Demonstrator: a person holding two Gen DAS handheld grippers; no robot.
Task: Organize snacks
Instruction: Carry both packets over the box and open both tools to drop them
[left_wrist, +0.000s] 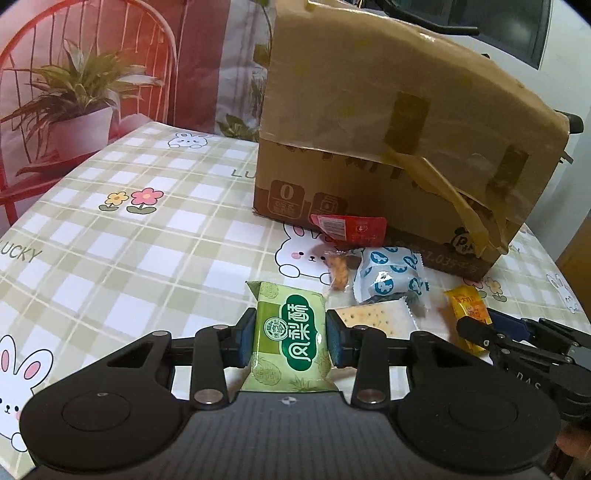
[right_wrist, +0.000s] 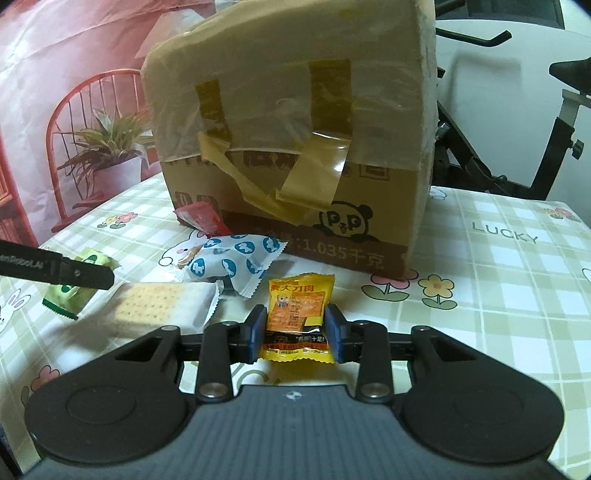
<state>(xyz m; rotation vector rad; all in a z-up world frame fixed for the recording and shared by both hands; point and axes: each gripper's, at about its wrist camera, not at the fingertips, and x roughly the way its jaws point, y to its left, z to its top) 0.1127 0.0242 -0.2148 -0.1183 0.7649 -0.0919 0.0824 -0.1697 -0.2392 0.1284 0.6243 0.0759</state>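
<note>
Six snack packets lie on the desk (left_wrist: 110, 236) in front of one cardboard box (left_wrist: 388, 122): one green pineapple-cake packet (left_wrist: 290, 341), one yellow packet (right_wrist: 297, 314), one clear-wrapped cracker packet (right_wrist: 162, 306), one white packet with blue blobs (right_wrist: 236, 260), one red packet (left_wrist: 349, 226) and one small clear packet of orange-brown pieces (left_wrist: 338, 271).

The left gripper (left_wrist: 290, 338) has its jaws clenched on the green packet, both blue pads pressed against its sides. The packet reads 凤梨酥 in white on a dark green label. The right gripper (right_wrist: 295, 328) grasps the yellow packet the same way, pads touching either edge; large red characters run across its top, but only 大刀肉 reads clearly. In the right wrist view the left gripper's arm shows partial lettering, "nRoboLAI".

The red, orange-brown and blue-spotted packets lie bunched just beside the box's base, the red one touching the box. The cracker packet lies nearer the grippers, between the green and yellow packets.

The box is patched with strips of brown tape, some peeling. It carries a panda logo marked "P P", the print "1.035千克", and a square icon with "0".

The desk wears a green-and-white checked cloth with white rabbits, small flowers and the word "LUCKY". Behind it hangs a printed backdrop (left_wrist: 85, 74) of a red chair and a potted plant. An exercise bike (right_wrist: 517, 122) stands to the right.
</note>
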